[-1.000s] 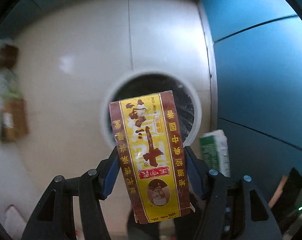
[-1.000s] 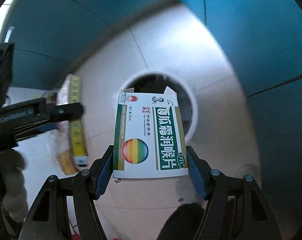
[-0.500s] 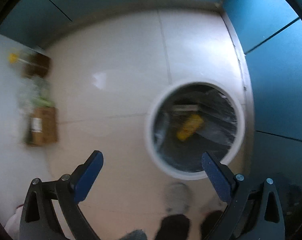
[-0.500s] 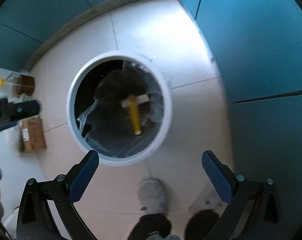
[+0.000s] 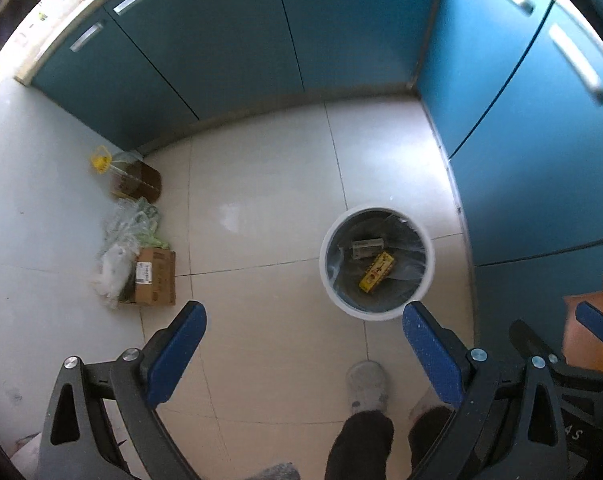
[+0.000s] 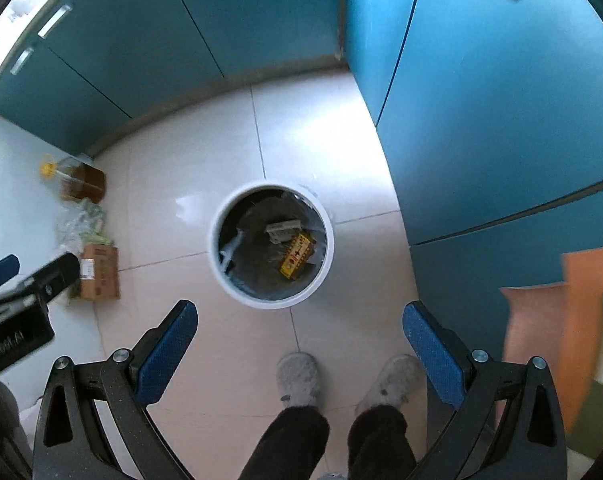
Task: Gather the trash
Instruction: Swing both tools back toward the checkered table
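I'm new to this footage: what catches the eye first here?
The white round bin on the pale tiled floor, with a yellow box lying inside its liner. Both open grippers, left and right, frame it from above. Teal cabinets wall in the corner.

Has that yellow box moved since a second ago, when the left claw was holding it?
Yes. The yellow box left the left claw and now lies down inside the white bin on the floor.
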The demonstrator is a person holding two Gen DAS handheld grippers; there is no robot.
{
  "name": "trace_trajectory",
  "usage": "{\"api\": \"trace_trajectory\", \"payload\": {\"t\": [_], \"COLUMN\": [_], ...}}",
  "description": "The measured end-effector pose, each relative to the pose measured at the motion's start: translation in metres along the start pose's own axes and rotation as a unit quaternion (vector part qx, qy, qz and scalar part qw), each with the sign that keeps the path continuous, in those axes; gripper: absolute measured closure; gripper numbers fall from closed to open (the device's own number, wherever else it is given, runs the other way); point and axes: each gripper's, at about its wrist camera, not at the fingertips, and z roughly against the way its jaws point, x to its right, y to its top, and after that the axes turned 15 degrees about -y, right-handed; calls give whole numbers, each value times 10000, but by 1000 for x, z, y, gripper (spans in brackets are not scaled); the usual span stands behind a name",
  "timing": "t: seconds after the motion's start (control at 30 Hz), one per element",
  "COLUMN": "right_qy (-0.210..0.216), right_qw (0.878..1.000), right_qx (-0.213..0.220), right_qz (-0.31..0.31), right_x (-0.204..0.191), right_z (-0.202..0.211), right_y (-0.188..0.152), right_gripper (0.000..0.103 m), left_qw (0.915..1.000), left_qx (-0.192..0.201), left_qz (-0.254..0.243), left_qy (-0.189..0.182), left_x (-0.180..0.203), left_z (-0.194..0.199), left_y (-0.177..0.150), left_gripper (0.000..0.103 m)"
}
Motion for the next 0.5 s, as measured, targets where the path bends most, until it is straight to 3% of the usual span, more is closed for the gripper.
{"api": "trace_trajectory", "payload": {"t": [0.27, 0.5], "right_qy": [100, 440], "right_qw": [9989, 9961], "right_qx": [454, 712], "right_qz": [-98, -283], "right_x": [30, 57], "right_z": [129, 208], "right_y": [-19, -35], "right_gripper": [0, 0], "left_qw": [9994, 9987], "left_qx": [323, 503], "left_qz": [-23, -46], "left_qy": [-150, -28], "left_x": [19, 35], "left_z": [108, 171], "left_y": [-20, -29], "left_gripper": [3, 3]}}
